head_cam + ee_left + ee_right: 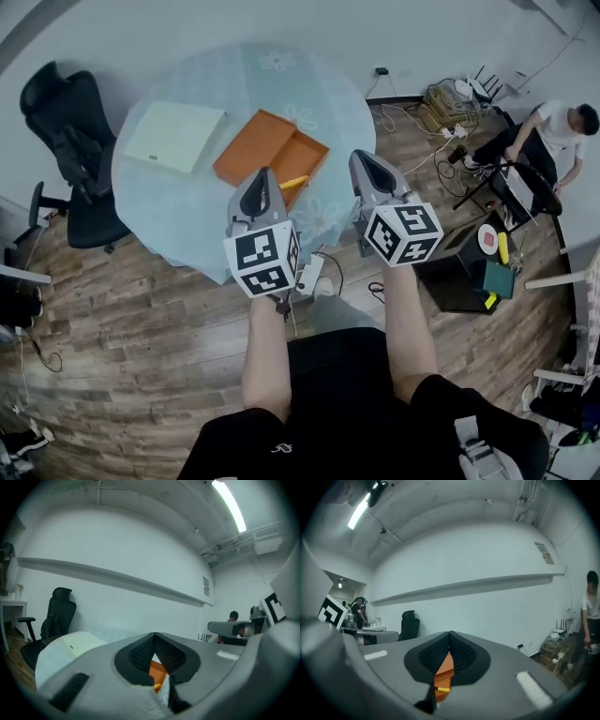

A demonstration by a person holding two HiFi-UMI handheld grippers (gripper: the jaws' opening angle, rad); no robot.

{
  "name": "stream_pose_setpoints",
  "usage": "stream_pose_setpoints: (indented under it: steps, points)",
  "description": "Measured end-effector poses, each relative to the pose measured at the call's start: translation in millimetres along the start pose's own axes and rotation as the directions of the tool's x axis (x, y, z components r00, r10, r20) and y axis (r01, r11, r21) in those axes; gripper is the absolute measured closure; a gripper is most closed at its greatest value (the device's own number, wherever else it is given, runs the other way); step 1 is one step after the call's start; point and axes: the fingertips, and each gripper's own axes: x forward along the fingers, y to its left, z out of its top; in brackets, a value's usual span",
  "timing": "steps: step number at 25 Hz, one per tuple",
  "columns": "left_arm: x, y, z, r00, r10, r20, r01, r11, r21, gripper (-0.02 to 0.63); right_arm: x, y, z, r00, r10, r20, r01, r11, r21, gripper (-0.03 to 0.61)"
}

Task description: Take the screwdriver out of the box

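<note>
In the head view the screwdriver (pixel 293 182) lies in the open orange box (pixel 305 153) on the round worktop (pixel 178 211), ahead of both my tools. Only its yellow handle shows, slanting from lower left up to the right. The rest I cannot make out. My left tool (pixel 266 172) is the nearer one, its tip just beside the handle in the picture, while my right tool (pixel 366 156) stands off to the right of the box.

In the left gripper view my left tool (pixel 154 635) has its jaws pressed together at the tip, with nothing pinched. Through the gap under the tip I see the orange box (pixel 157 669) and a small yellow bit of the screwdriver (pixel 158 685) — ahead and lower.

In the right gripper view my right tool (pixel 450 633) is likewise closed on nothing. The orange box (pixel 446 666) shows in the gap, and the screwdriver (pixel 442 689) lies crosswise there, a short yellow bar with a dark end at its left. I judge the left tool better placed to reach in — it would need to spread its jaws first.
</note>
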Motion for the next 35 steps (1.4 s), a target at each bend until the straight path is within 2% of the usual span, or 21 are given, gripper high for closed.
stream_pose_setpoints:
  steps: [3, 7, 10, 13, 17, 20, 26, 28, 30, 32, 35]
  points:
    - [39.4, -12.0, -3.1, 0.999, 0.046, -0.025, -0.046, 0.999, 0.008, 0.612, 32.6, -37.8, 3.2, 0.999, 0.040, -0.016, -0.040, 0.999, 0.016, 0.572]
    - [66.8, -14.3, -15.6, 0.990, 0.113, -0.079, -0.109, 0.993, 0.052, 0.612, 69.5, -70.1, -6.1, 0.995, 0.093, -0.018, -0.091, 0.992, 0.088, 0.572]
    - [79.3, 5.5, -20.8, 0.976, 0.181, -0.117, -0.174, 0.982, 0.073, 0.611, 99.8, -70.5, -19.9, 0.988, 0.151, -0.035, -0.145, 0.980, 0.137, 0.572]
    - [90.8, 20.3, -20.1, 0.968, 0.216, -0.127, -0.206, 0.975, 0.090, 0.612, 123.3, -62.9, -24.2, 0.979, 0.203, -0.030, -0.195, 0.967, 0.162, 0.572]
    - [105.0, 34.7, -25.2, 0.963, 0.234, -0.130, -0.227, 0.972, 0.069, 0.612, 142.8, -53.7, -32.5, 0.964, 0.260, -0.053, -0.250, 0.957, 0.145, 0.572]
    - [110.8, 45.2, -33.7, 0.958, 0.252, -0.139, -0.249, 0.968, 0.034, 0.612, 147.4, -46.5, -40.4, 0.942, 0.318, -0.106, -0.309, 0.947, 0.093, 0.572]
    - [104.4, 67.4, -62.1, 0.938, 0.299, -0.175, -0.307, 0.951, -0.022, 0.612, 159.1, -43.6, -66.9, 0.918, 0.343, -0.201, -0.343, 0.939, 0.036, 0.572]
    - [97.5, 75.7, -76.6, 0.927, 0.318, -0.199, -0.333, 0.942, -0.046, 0.612, 165.3, -34.8, -81.6, 0.890, 0.376, -0.257, -0.388, 0.922, 0.005, 0.572]
    - [89.4, 86.0, -89.3, 0.916, 0.336, -0.222, -0.357, 0.932, -0.064, 0.612, 171.2, -19.7, -103.5, 0.835, 0.429, -0.343, -0.467, 0.883, -0.032, 0.572]
    - [81.2, 97.2, -101.6, 0.904, 0.352, -0.243, -0.380, 0.921, -0.080, 0.612, 173.9, -3.2, -128.5, 0.757, 0.482, -0.441, -0.563, 0.823, -0.068, 0.572]
    - [70.5, 110.3, -121.1, 0.888, 0.371, -0.272, -0.413, 0.903, -0.116, 0.612, 171.6, 17.9, -164.9, 0.620, 0.517, -0.590, -0.706, 0.696, -0.131, 0.566]
